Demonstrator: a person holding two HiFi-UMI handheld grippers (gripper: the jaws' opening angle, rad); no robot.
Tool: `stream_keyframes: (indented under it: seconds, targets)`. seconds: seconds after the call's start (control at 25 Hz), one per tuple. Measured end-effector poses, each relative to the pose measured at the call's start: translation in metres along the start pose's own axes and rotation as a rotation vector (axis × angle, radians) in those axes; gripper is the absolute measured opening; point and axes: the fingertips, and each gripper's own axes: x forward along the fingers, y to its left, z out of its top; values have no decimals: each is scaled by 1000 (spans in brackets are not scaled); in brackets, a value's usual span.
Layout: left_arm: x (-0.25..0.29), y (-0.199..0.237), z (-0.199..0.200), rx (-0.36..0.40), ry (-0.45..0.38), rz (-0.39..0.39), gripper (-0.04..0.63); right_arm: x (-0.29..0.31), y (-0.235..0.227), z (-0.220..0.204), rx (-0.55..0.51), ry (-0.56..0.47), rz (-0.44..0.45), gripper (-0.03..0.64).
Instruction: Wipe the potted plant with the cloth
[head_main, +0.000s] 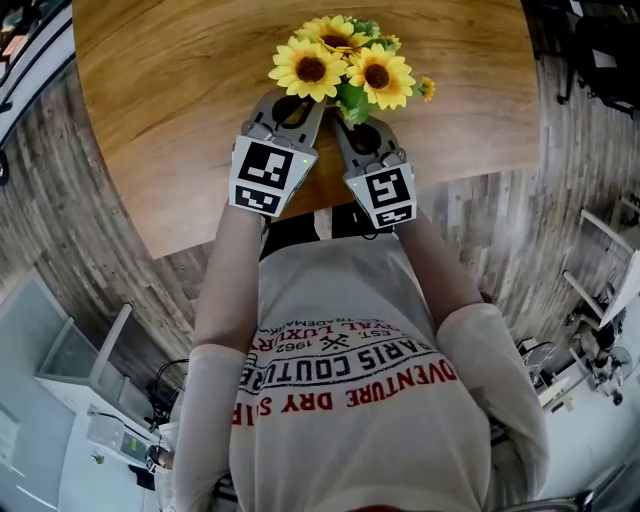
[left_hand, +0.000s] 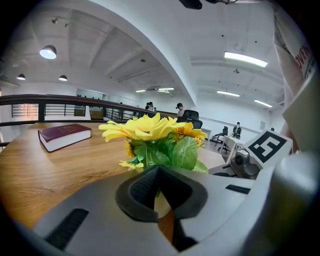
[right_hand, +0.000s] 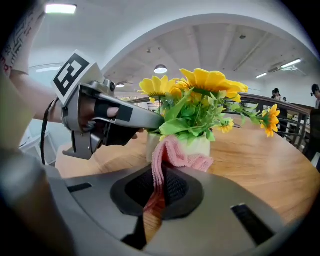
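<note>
- Head view: the plant (head_main: 342, 62) stands on the table (head_main: 150, 120), at 12 o'clock from both grippers. The left gripper (head_main: 297, 110) and the right gripper (head_main: 358, 130) sit close at its base.
- Left gripper view: its jaws are closed, right at the plant. I cannot tell if they pinch the pot.
- Right gripper view: it squeezes the pink cloth (right_hand: 175, 155), which touches the pot (right_hand: 202, 147) at 12 o'clock. I think the pot is being wiped, and the leaves are left.

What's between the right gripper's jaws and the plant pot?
Pink cloth: clamped in the right gripper, its bunched end against the white pot. Right gripper view shows it.
</note>
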Motion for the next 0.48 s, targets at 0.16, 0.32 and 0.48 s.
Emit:
stream_keyframes:
  seconds: [0.16,0.32,0.48]
  targets:
    - [0,0,1,-1,-5,-48,15,3,14,11,17,-26,-7,37]
    - [1,-2,1,6,-1,-101,15,8,31,24,-1,-50,21,37]
    - [1,-2,-3,-7,-3,-132,15,13,48,30,-49,-58,59,37]
